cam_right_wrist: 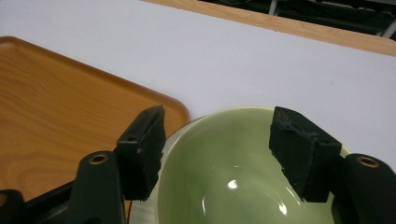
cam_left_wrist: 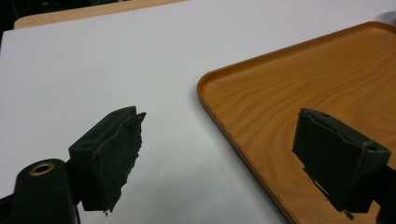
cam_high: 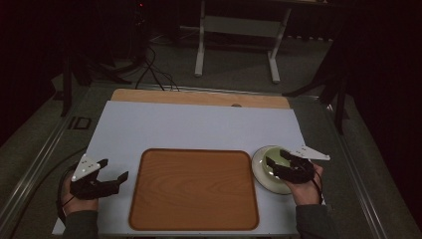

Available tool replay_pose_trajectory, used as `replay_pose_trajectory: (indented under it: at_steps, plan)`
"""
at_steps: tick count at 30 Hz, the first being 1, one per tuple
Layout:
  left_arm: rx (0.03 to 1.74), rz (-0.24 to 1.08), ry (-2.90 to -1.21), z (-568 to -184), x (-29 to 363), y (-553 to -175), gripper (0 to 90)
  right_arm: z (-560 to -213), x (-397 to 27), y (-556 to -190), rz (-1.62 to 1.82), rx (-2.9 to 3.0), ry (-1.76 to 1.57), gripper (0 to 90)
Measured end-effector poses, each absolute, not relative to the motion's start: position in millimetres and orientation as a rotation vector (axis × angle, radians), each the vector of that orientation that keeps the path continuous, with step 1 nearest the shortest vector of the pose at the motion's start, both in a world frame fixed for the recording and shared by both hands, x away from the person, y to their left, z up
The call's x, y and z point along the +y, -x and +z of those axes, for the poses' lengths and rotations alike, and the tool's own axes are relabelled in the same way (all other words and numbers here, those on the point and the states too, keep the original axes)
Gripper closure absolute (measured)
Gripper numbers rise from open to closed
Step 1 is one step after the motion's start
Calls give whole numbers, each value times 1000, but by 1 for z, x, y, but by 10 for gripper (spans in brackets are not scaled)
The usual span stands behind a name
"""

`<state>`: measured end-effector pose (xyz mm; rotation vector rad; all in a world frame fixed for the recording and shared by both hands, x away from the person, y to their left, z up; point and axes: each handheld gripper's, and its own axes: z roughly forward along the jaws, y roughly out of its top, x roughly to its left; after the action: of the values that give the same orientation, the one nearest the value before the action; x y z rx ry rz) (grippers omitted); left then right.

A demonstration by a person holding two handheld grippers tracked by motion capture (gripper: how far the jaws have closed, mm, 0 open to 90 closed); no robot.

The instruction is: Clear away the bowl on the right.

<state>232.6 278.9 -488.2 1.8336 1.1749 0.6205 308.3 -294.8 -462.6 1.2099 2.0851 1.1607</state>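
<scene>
Landmark: wooden tray, flat on the white table cover, near the person's edge, nothing on it; rounded corners, low raised rim.

Left gripper just left of the tray, held over the white cover by the left hand; jaws spread wide, nothing between them; grey three-cornered plate on top. In the left gripper view its left jaw hangs over the white cover, its right jaw over the tray's left rim area; tray runs off to the right; gap between the jaws shows bare cover and tray edge.

Right gripper just right of the tray, over a green bowl; bowl sits on a white plate that lies just beside the tray's right edge; right hand behind it. In the right gripper view the jaws are apart, one on each side of the bowl's rim area, the left one outside the rim on the tray side, the right one above the far-side rim; whether the pads touch the bowl I cannot tell; bowl inside is glossy, light green, nothing in it; tray corner just beside the bowl; plate edge peeks out below the left jaw.

Bare wood strip of the table beyond the cover, far from the tray.
</scene>
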Motion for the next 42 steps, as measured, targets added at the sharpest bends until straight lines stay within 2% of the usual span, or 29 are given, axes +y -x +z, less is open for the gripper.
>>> replay_pose_trajectory:
  at_steps: [14, 42]
  plan:
    - [1205, 630, -1774, -488, 283, -230, 155, -457, -308, -312, 1151, 2051, -1233, 333]
    - [1214, 638, -1763, -488, 284, -229, 156, -460, -330, -346, 1042, 2082, -1260, 297]
